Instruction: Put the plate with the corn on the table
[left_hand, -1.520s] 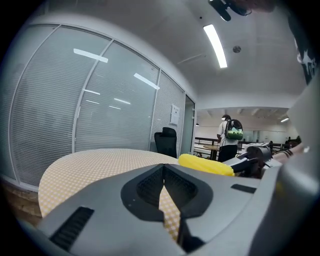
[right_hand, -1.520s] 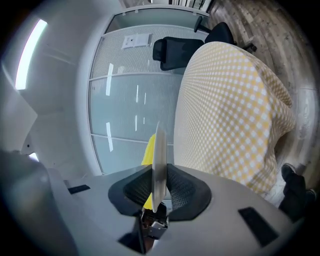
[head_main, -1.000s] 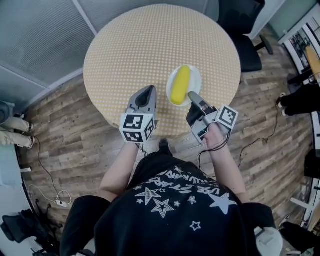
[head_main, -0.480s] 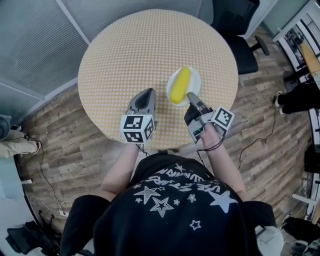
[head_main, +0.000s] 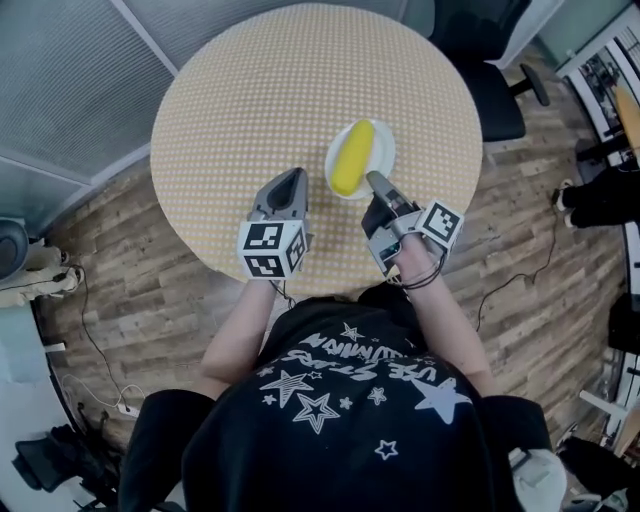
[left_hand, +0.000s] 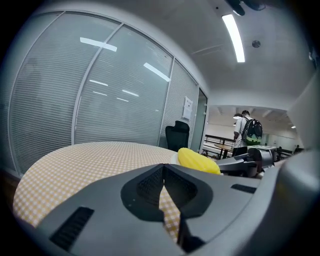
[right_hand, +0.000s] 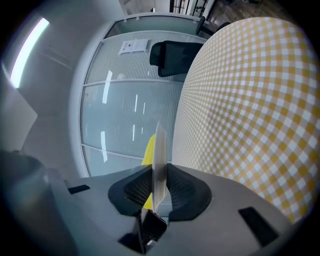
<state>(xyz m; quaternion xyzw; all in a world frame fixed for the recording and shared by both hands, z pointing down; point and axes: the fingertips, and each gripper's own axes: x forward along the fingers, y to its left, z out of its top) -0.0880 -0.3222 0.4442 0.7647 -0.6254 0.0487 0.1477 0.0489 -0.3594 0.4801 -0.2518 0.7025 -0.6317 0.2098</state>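
A yellow corn cob (head_main: 352, 158) lies on a small white plate (head_main: 381, 146) over the near right part of the round checked table (head_main: 250, 110). My right gripper (head_main: 373, 181) is shut on the plate's near rim. In the right gripper view that rim (right_hand: 159, 160) stands edge-on between the pads, with the corn (right_hand: 148, 150) behind it. Whether the plate touches the tabletop I cannot tell. My left gripper (head_main: 293, 181) is shut and holds nothing, hovering over the table to the left of the plate. In the left gripper view the corn (left_hand: 197, 160) shows past the shut jaws.
A black office chair (head_main: 490, 80) stands at the table's far right. Frosted glass walls (head_main: 80, 70) run behind and to the left. Cables lie on the wooden floor (head_main: 90, 290). A person with a backpack (left_hand: 246, 131) stands far off.
Both grippers and the plate with the corn have moved farther in over the table, away from my body. The grip on the rim is unchanged.
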